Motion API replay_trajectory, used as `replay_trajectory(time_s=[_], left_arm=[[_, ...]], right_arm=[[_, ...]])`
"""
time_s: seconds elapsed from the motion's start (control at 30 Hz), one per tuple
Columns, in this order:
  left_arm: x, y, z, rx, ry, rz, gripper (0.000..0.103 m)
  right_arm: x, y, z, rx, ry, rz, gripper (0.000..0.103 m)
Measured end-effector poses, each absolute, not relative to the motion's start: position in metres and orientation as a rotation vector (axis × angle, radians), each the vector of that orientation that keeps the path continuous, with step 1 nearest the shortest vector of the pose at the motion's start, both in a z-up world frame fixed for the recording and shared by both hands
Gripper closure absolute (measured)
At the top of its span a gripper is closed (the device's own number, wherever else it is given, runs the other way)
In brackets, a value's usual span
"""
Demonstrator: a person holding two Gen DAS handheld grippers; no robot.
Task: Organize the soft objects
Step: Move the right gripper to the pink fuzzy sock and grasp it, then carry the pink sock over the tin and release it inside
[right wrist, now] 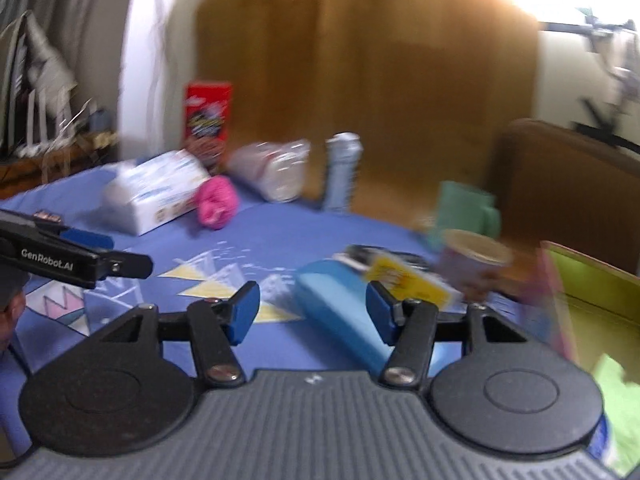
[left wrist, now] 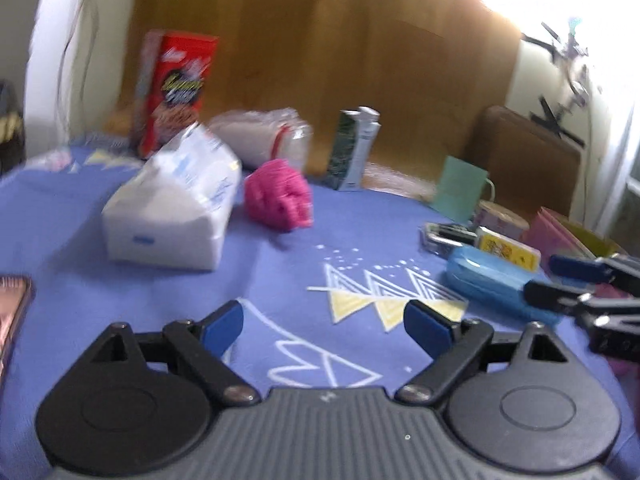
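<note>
A pink knitted soft object point(left wrist: 279, 193) lies on the blue tablecloth point(left wrist: 280, 280), beside a white tissue pack point(left wrist: 172, 208); both also show in the right wrist view, the pink object point(right wrist: 217, 201) and the pack point(right wrist: 154, 194). A clear bag of white soft stuff point(left wrist: 266, 138) lies behind them. My left gripper point(left wrist: 323, 326) is open and empty, above the cloth, short of the pink object. My right gripper point(right wrist: 313, 312) is open and empty above a blue case point(right wrist: 340, 312). A pink-and-green box point(right wrist: 592, 312) with a green cloth point(right wrist: 618, 396) inside stands at the right.
A red snack box point(left wrist: 176, 92) and a dark carton point(left wrist: 352, 152) stand at the back. A yellow card box point(left wrist: 506, 250), a paper cup point(right wrist: 474, 260), a green card point(left wrist: 458, 188) and keys point(left wrist: 444, 236) crowd the right. A brown chair point(right wrist: 568, 192) is behind.
</note>
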State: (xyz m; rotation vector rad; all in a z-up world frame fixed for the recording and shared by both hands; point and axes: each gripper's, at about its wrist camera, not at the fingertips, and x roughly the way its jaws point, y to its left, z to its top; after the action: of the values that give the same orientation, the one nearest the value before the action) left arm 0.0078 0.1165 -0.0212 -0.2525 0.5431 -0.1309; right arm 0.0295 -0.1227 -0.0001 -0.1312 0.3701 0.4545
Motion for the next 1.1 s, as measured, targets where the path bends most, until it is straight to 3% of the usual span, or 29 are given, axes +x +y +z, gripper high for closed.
replay_trajectory(time_s=[0.3, 0.43, 0.67, 0.73, 0.8, 1.1], left_arm=[[0.0, 0.135, -0.023, -0.38, 0.445, -0.114, 0.012], [-0.011, 0.134, -0.02, -0.366, 0.378, -0.13, 0.012], [-0.015, 0.123, -0.016, -0.3, 0.343, -0.137, 0.01], [-0.015, 0.123, -0.016, -0.296, 0.341, -0.136, 0.01], [-0.015, 0.124, -0.016, -0.299, 0.338, -0.136, 0.01], [-0.015, 0.127, -0.017, -0.317, 0.34, -0.139, 0.009]], right_arm=[[0.096, -0.063, 0.011, -0.102, 0.442, 0.608, 0.041], [0.128, -0.033, 0.015, -0.069, 0.467, 0.688, 0.035], [0.181, 0.02, 0.0, -0.142, 0.557, 0.74, 0.035], [0.193, 0.029, -0.007, -0.141, 0.595, 0.747, 0.04], [0.197, 0.036, -0.013, -0.157, 0.619, 0.721, 0.059], [0.16, -0.024, -0.008, -0.113, 0.611, 0.674, 0.061]])
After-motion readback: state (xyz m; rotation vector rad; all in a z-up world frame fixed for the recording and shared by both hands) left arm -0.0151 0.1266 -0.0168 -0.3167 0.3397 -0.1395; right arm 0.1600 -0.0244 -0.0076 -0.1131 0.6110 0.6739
